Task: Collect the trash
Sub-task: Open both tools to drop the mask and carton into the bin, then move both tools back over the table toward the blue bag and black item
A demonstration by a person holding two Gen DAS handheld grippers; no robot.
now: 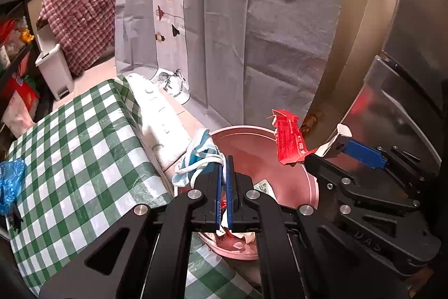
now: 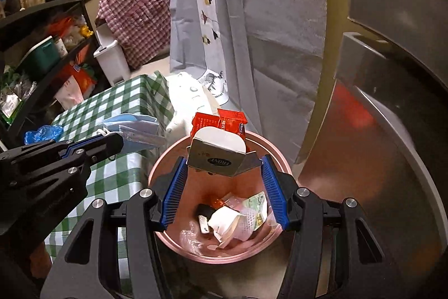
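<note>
My left gripper [image 1: 224, 163] is shut on a crumpled blue and white face mask [image 1: 197, 159], holding it at the left rim of a pink bin [image 1: 280, 178]. The right wrist view shows the same gripper [image 2: 117, 139] and mask [image 2: 131, 128] left of the bin. My right gripper [image 2: 224, 159] grips an opened red and white carton [image 2: 215, 153] between its blue pads, right above the bin [image 2: 207, 257]. From the left wrist view this gripper [image 1: 327, 147] and the carton [image 1: 289, 142] hang over the bin's right side. Paper and wrappers [image 2: 238, 215] lie in the bin.
A table with a green check cloth [image 1: 84, 147] stands left of the bin, a blue plastic scrap [image 1: 11, 184] on it. A white cloth [image 1: 159, 114] lies between them. A grey curtain [image 1: 238, 32] hangs behind, a steel surface [image 2: 378, 145] rises at right, a white pedal bin [image 2: 112, 60] and shelves [image 2: 42, 32] stand at left.
</note>
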